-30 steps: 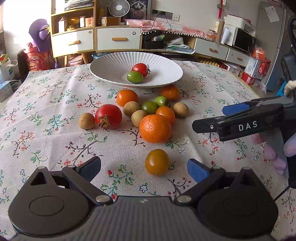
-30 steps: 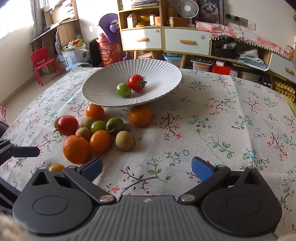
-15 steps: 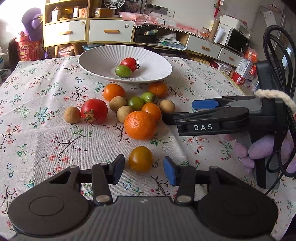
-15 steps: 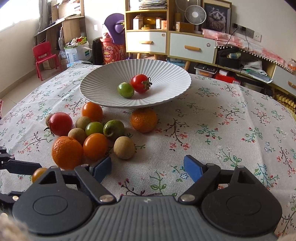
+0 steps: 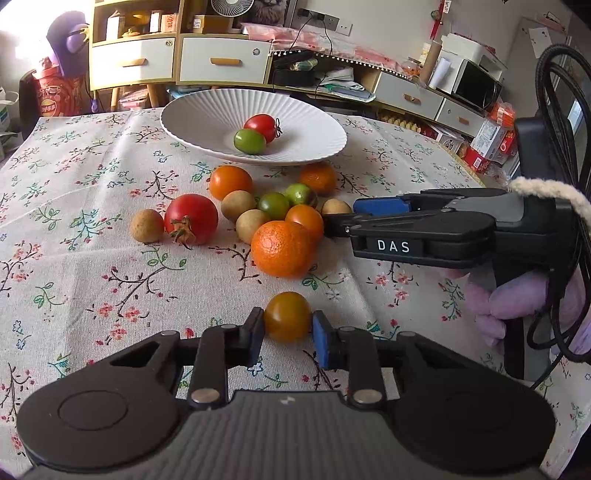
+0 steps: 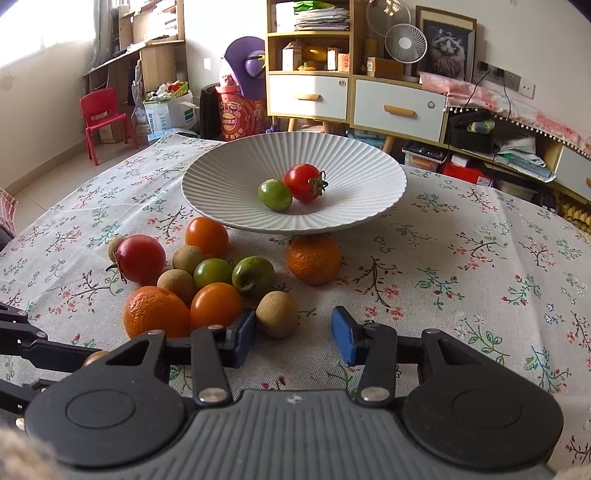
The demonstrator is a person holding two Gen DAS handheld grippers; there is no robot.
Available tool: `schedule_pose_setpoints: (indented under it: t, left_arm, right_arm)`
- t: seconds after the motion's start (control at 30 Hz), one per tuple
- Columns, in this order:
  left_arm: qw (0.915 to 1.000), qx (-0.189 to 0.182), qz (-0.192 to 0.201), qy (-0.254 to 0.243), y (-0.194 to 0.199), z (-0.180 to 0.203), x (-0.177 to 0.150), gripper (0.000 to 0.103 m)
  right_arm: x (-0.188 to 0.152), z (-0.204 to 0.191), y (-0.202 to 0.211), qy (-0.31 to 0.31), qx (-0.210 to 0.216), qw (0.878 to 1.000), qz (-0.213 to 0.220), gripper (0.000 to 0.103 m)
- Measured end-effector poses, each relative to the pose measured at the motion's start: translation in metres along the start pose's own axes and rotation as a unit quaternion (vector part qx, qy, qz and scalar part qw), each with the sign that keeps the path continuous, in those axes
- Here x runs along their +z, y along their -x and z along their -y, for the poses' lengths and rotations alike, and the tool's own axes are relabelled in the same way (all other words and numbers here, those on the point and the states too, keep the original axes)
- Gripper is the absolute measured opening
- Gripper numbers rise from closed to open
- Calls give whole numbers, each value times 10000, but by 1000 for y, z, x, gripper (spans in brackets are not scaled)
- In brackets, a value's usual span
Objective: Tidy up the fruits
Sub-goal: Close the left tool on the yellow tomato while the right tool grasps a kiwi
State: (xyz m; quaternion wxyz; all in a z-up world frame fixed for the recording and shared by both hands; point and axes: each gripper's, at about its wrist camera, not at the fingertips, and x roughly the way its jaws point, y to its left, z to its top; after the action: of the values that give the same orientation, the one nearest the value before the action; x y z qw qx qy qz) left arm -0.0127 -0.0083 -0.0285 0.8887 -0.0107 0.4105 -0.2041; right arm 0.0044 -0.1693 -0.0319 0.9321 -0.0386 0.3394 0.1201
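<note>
On the flowered tablecloth, the left gripper clamps a small orange-brown tomato from both sides, probably to carry it to the white ribbed plate; the right gripper waits, jaws apart, around a brown longan.

Daylight from my upper left blows out the window; soft shadows, sharp centre, heavy fisheye bending, dark vignetted corners.

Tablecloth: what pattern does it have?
Floral sprigs on white tablecloth; clearest in the right wrist view.
</note>
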Motion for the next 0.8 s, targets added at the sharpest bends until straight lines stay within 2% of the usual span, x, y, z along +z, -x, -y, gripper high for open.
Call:
schedule_pose_setpoints:
  t: [0.17, 0.8]
  left_arm:
    - [9999, 7, -38, -110, -1, 1, 1, 32]
    - [9998, -140, 27, 145, 5, -6, 3, 31]
  right_arm:
    - [1, -2, 1, 8, 168, 9999, -31, 22]
    - [6, -6, 13, -94, 257, 9995, -185, 22]
